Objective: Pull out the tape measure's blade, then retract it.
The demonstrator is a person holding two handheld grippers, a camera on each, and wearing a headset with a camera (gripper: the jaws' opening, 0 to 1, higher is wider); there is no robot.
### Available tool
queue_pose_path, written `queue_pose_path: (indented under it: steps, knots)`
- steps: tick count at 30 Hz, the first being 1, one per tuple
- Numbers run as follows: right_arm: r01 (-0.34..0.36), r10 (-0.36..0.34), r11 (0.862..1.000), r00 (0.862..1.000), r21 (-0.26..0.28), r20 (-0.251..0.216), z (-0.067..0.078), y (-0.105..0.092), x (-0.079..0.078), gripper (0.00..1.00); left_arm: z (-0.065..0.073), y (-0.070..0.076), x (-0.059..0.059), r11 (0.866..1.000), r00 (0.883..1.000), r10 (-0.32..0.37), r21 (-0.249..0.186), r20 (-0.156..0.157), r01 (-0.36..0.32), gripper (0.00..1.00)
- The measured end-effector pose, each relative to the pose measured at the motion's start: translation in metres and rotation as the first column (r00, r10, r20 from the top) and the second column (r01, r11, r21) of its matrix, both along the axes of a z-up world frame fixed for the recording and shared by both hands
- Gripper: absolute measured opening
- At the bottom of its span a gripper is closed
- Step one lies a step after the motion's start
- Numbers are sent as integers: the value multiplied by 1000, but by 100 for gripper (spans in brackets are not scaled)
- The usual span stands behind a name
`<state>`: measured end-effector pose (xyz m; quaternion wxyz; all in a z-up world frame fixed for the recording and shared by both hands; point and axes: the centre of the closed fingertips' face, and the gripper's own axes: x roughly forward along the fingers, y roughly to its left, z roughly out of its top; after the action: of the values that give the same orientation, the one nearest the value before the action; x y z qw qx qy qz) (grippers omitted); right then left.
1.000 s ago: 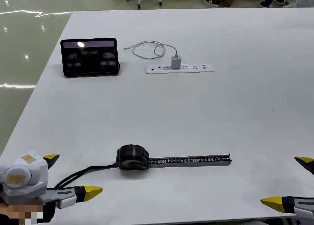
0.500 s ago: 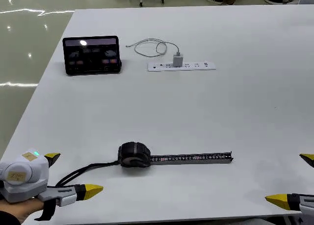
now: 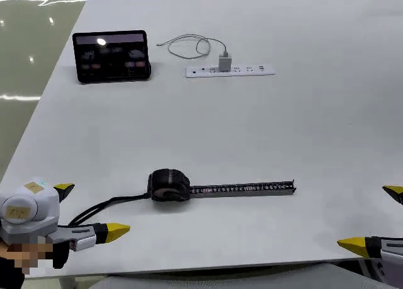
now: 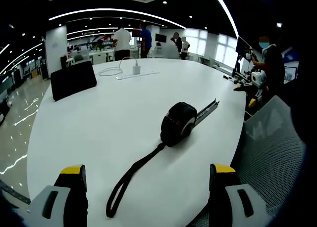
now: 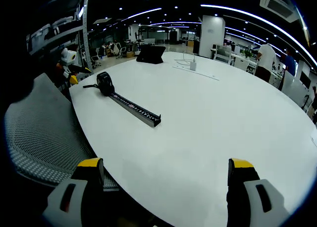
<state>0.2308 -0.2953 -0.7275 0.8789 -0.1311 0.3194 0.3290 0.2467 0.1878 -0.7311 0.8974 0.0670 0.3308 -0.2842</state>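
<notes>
A black tape measure (image 3: 168, 186) lies on the white table (image 3: 252, 125) with a short length of blade (image 3: 242, 189) pulled out to its right and a black wrist strap (image 3: 101, 208) trailing left. In the left gripper view the tape measure (image 4: 178, 122) lies ahead of the jaws, strap (image 4: 131, 180) toward me. My left gripper (image 3: 90, 209) is open at the table's front left, clear of the strap. My right gripper (image 3: 381, 218) is open at the front right, well away from the blade's tip (image 5: 155, 119). Nothing is held.
A dark tablet (image 3: 111, 56) stands at the back left. A white power strip (image 3: 230, 70) with a plugged charger and coiled cable (image 3: 189, 48) lies behind the middle. A mesh chair back (image 5: 44, 138) sits at the table's near edge. People stand in the background.
The head camera has tilted, so the scene sits higher in the picture. The tape measure and its blade have not moved. Both grippers stay open and nearly still.
</notes>
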Motion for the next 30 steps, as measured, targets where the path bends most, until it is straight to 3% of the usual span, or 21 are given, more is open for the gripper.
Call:
queue_pose_path:
  steps: [4,6,9,12,13,16,19,22,24,26,27,28,29,30]
  knots:
    - [-8,9,1000,1000,-15,2,2,-1,1,100,3,-4,4,1000,1000,6,-8,-8,-6,99]
    - [-15,15,1000,1000,-22,9,7,-2,5,100,7,-9,9,1000,1000,9,-4,0,-9,100]
    - [-30,31,999,999,-39,20,16,-2,10,100,19,-17,19,999,999,37,-32,12,-36,100]
    - [-48,50,998,998,-48,23,22,0,16,100,25,-25,28,996,997,75,-44,6,-75,100]
    - [-58,60,997,998,-53,24,24,1,17,100,26,-26,31,995,996,91,-43,-9,-91,100]
    - [-86,88,994,996,-69,18,24,4,22,100,33,-43,31,995,998,68,-67,-2,-68,100]
    - [-112,113,989,994,-92,6,23,5,25,100,35,-55,33,996,998,59,-64,-4,-59,100]
    - [-131,131,986,991,-100,0,24,8,28,100,28,-68,30,999,999,24,-23,-46,-25,100]
    - [-144,144,984,990,-108,-6,25,10,29,100,31,-81,30,1000,1000,-10,-17,-22,9,100]
    - [-158,158,981,987,-115,-8,24,13,31,100,29,-87,35,1000,1000,11,-17,-29,-11,100]
    - [-164,164,979,986,-118,-11,24,14,32,100,26,-87,37,999,999,33,-15,-35,-33,100]
    - [-175,174,977,985,-122,-12,23,16,32,100,20,-86,41,995,994,96,-18,-54,-98,100]
    - [-182,182,975,983,-125,-13,22,17,33,100,18,-87,43,984,983,163,-54,-84,-168,100]
    - [-193,193,972,981,-132,-17,21,19,34,100,15,-94,42,976,973,188,-89,-134,-201,100]
